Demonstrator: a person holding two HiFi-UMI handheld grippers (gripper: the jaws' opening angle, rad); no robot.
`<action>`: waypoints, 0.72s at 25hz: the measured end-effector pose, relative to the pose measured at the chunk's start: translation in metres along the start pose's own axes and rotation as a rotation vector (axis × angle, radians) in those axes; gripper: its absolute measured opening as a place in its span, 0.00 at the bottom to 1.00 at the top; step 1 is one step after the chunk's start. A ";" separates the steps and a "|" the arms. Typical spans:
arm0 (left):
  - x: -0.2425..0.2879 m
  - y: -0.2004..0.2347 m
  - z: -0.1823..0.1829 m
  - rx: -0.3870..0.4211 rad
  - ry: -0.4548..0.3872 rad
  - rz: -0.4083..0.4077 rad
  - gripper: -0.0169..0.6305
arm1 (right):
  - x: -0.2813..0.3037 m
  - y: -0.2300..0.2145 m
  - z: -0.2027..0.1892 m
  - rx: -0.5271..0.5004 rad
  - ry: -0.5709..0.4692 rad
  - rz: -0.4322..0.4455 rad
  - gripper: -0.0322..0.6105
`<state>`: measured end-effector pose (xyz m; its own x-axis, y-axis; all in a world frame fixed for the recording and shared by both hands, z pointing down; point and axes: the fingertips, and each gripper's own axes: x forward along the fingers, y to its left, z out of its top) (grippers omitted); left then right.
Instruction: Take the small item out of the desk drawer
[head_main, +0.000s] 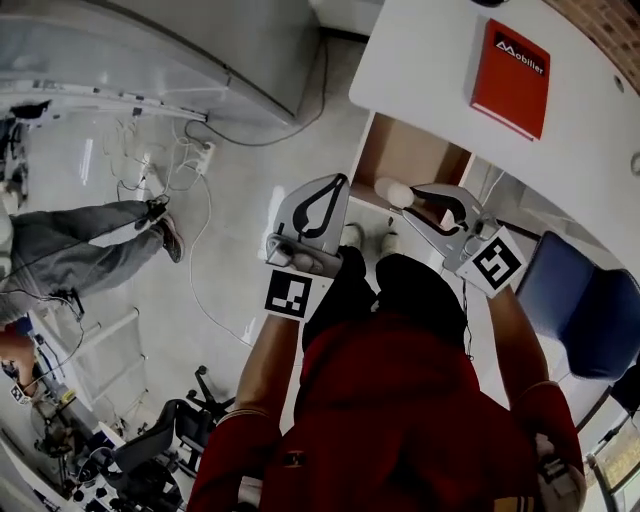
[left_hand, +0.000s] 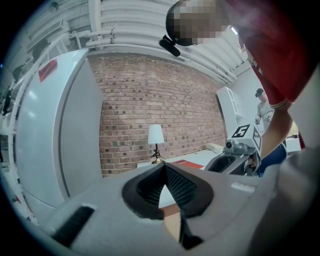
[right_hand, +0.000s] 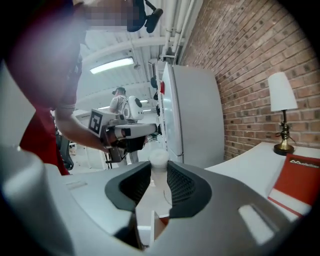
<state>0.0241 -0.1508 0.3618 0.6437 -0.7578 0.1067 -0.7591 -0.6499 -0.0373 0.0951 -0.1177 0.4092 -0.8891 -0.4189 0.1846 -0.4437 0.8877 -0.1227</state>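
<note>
Two tongs are up in front of the person, both near the front of the open drawer (head_main: 420, 150). R tongs (right_hand: 159, 169) pinch the item (right_hand: 159, 159), which is white and slim w/ a rounded knob end. Pads press its sides. The knob pokes out just past the tips and the body runs back betw. the jaws toward the cam, so the long axis lies along the jaws, not across. L tongs (left_hand: 164, 168) are pressed together at the tips w/ nothing betw. them. Only a small gap shows behind the tips, w/ desk (head_main: 430, 60) and brown wood visible thru it.

Item location: in head view it sits at the drawer's near edge, carried by R tongs, knob end aimed toward the L tongs side. It touches no drawer wall that I can see. Can't tell from these angles whether it's fully above the rim or level w/ it.

Key relation for the next move, my read: the item is in R tongs, so R does the work. L is just beside it, idle. The desk top lies ahead and right of R tongs, w/ a red book (head_main: 510, 78) well apart from the drawer. Prob. needs a lift up and back, clear of the rim. The hold is near the knob end, so the item could pivot if the grip eases.
</note>
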 end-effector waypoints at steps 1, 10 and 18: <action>-0.001 -0.006 0.005 0.001 -0.004 -0.012 0.03 | -0.008 0.001 0.008 0.019 -0.017 -0.025 0.23; -0.007 -0.050 0.048 0.051 -0.060 -0.162 0.03 | -0.061 0.016 0.067 0.068 -0.146 -0.186 0.23; -0.027 -0.063 0.081 0.071 -0.114 -0.187 0.03 | -0.095 0.046 0.095 0.079 -0.220 -0.255 0.23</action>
<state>0.0620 -0.0938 0.2810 0.7824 -0.6227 0.0056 -0.6193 -0.7790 -0.0975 0.1483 -0.0548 0.2934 -0.7477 -0.6640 0.0058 -0.6544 0.7353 -0.1765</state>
